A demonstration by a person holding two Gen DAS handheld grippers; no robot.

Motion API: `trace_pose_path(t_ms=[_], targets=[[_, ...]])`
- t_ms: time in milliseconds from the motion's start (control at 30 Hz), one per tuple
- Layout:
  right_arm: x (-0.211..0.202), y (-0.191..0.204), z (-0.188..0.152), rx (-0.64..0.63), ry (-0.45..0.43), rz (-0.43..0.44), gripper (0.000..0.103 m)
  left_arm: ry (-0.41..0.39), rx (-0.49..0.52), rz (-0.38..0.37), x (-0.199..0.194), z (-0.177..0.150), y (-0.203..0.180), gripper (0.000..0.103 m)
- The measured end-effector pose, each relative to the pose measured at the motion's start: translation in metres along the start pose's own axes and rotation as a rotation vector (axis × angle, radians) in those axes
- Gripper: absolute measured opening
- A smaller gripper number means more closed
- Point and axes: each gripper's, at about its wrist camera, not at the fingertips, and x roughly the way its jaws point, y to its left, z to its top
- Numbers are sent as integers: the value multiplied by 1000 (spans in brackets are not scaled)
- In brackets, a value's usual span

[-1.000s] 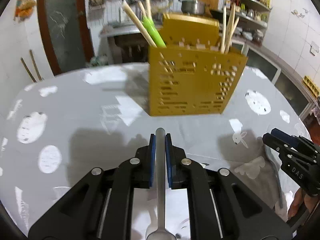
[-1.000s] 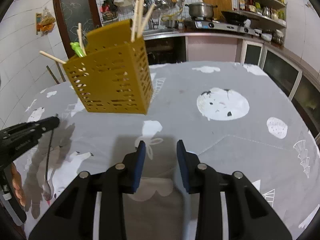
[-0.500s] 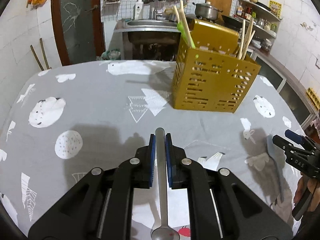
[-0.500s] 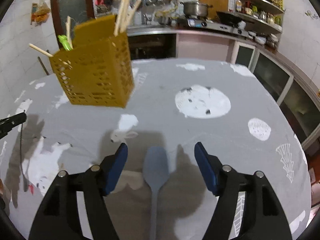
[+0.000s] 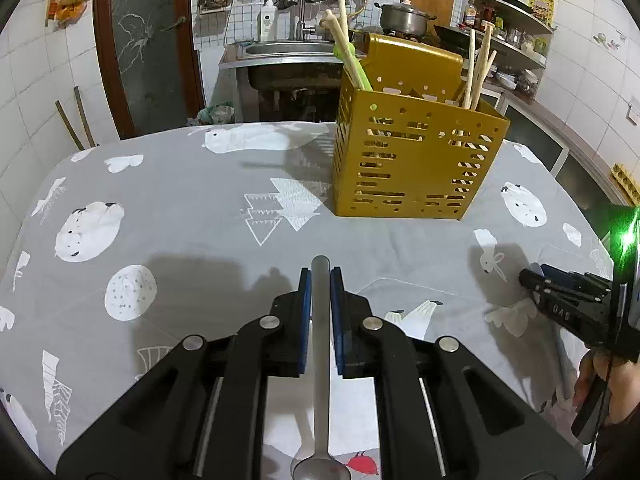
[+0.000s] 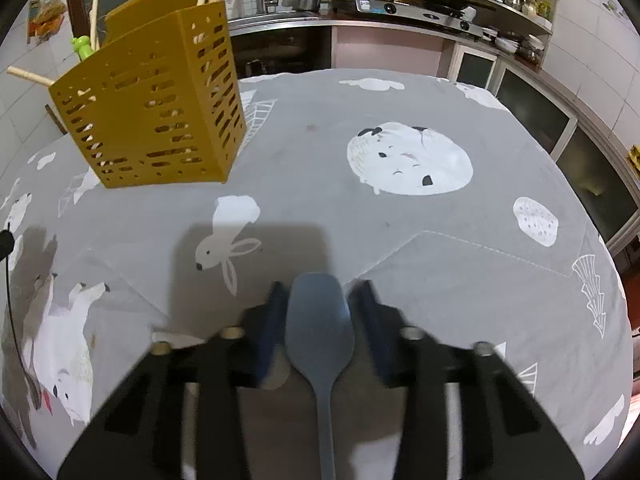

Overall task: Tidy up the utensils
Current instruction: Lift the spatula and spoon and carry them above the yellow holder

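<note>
Your left gripper (image 5: 320,276) clamps a metal spoon (image 5: 320,360) handle. Your right gripper (image 6: 318,300), marked "DAS", is closing around the blue spatula (image 6: 318,320) lying on the tablecloth (image 6: 400,240), near the yellow holder (image 6: 160,108).

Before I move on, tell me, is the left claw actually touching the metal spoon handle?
Touching. The left wrist view shows the left claw shut on the metal spoon, both blue pads pressed against the handle with no gap visible.

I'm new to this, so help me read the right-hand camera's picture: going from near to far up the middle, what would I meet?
Right gripper, jaws closing around the blue spatula → rabbit print → yellow utensil holder → kitchen counter.
</note>
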Motion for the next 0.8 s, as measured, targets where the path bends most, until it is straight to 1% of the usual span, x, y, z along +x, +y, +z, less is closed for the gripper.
trace_pose_path(t_ms=[133,233,433,600,800], targets=[[-6,2,1,-5,-19,10,31,-18,-8,-5,-6,1,2,8],[-18,1,-1,12,-61,25,31,-48,-18,-5,-15,0,5,8],[-63,-2,-10,61,-198,80,31,-134,-25,-5,-40,-3,11,8],[-92,-3,-14,85,-293,122,31,-175,-48,-17,-58,-6,17,8],[-118,5,-21,82,-397,131,31,-229,-47,-9,-77,-10,16,7]])
